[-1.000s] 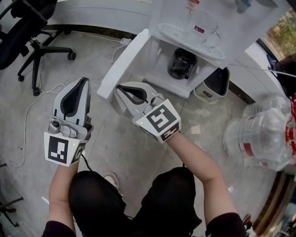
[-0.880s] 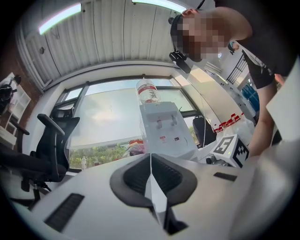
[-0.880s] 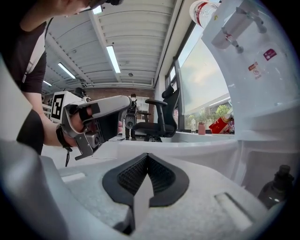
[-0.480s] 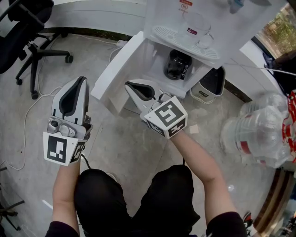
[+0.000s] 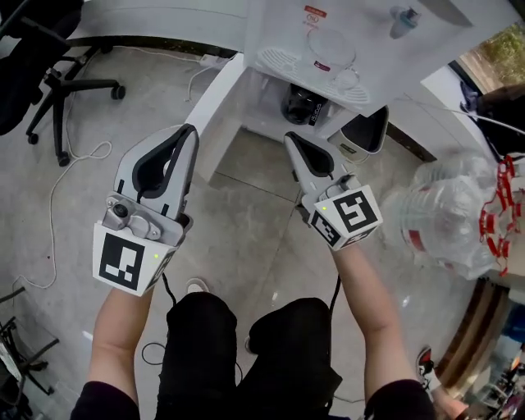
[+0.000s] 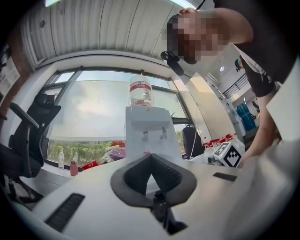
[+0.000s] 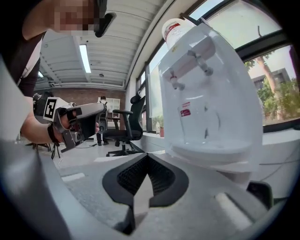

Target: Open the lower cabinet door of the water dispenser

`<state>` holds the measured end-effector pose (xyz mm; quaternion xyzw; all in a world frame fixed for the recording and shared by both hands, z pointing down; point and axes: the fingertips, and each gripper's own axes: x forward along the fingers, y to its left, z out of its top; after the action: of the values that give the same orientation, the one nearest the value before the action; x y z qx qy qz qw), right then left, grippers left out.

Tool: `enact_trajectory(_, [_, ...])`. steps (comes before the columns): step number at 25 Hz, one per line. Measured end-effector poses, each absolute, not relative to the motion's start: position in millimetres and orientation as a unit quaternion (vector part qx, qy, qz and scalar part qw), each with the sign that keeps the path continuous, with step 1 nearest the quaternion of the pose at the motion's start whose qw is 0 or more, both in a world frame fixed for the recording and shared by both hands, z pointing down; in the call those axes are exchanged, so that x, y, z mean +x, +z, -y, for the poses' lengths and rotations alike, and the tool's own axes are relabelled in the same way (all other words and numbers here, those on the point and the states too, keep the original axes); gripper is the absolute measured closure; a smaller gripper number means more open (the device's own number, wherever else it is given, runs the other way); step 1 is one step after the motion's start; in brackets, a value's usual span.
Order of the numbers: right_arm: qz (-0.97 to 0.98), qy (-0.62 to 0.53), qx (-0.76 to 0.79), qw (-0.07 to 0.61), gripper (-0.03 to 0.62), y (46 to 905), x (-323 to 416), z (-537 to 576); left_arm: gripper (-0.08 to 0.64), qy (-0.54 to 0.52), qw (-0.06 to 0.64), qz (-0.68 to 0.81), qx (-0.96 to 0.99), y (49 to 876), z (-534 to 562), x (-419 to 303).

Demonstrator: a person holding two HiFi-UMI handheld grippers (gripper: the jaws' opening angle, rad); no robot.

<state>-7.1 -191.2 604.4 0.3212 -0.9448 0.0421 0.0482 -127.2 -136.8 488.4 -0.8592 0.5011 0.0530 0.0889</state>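
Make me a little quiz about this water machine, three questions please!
1. True or false: the lower cabinet door of the water dispenser is closed.
2. Pick one: what stands on the drip tray? A) a glass mug B) a banana C) a teapot
3. Fill the gap: the jaws of the left gripper and the right gripper are both ___, with nothing between them.

Key: 1 false, the door is swung open, and a dark jar shows inside. 2 A. 3 shut.
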Motion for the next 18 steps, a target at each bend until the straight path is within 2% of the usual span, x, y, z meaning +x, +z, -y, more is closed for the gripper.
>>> enact_trajectory(13, [0.92, 0.115, 0.372, 0.054, 0.589, 462, 53, 154, 0.552, 0.035, 0.024, -0.488, -0.872, 367, 142, -83])
enact_trajectory(18, [0.924, 0.093, 0.362, 0.078, 0.589, 398, 57, 141, 0.552, 0.033, 0.021, -0.495, -0.868, 320, 138, -81])
